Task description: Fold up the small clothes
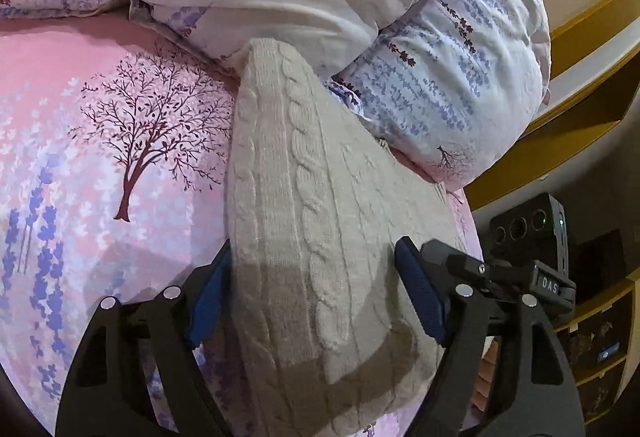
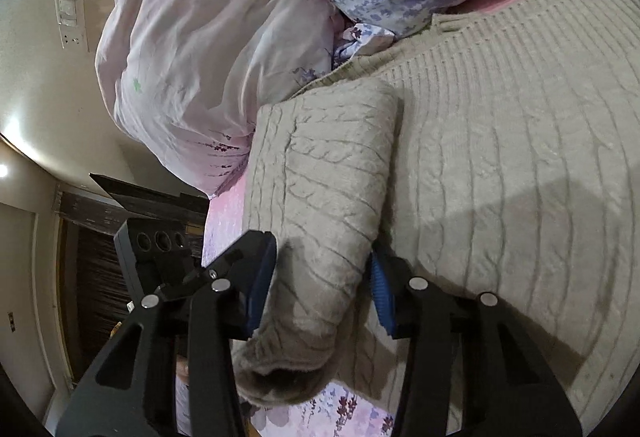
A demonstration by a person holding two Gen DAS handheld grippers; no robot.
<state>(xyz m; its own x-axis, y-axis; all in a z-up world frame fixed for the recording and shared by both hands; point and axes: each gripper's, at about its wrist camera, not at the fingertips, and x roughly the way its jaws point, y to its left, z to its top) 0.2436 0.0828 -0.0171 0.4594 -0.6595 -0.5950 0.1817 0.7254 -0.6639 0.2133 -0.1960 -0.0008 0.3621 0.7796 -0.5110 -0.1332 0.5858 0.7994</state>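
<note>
Left hand-held gripper (image 1: 316, 301): jaws wide, blue ribbed pads either side of a fold of the beige cable-knit sweater (image 1: 304, 205); left pad looks to be against the knit edge, right pad stands clear, nothing clamped. Right hand-held gripper (image 2: 320, 289): jaws narrower, straddling the folded-over beige sleeve (image 2: 320, 197), left pad at the sleeve's side, right pad half hidden behind it; cannot tell if the pads press. No earlier frame to compare.

Sweater lies on the pink tree-print bed sheet (image 1: 120, 141), its far end against the bunched lavender-print duvet (image 1: 440, 85).

Only the left view shows the tree motif and the yellow wooden shelf (image 1: 592, 337) with small items, too blurred to name. Only the right view shows the ribbed cuff opening (image 2: 280, 381), wall switch plate (image 2: 72, 19), dark wooden door (image 2: 96, 277).

Count: one sweater, one duvet, two grippers.
</note>
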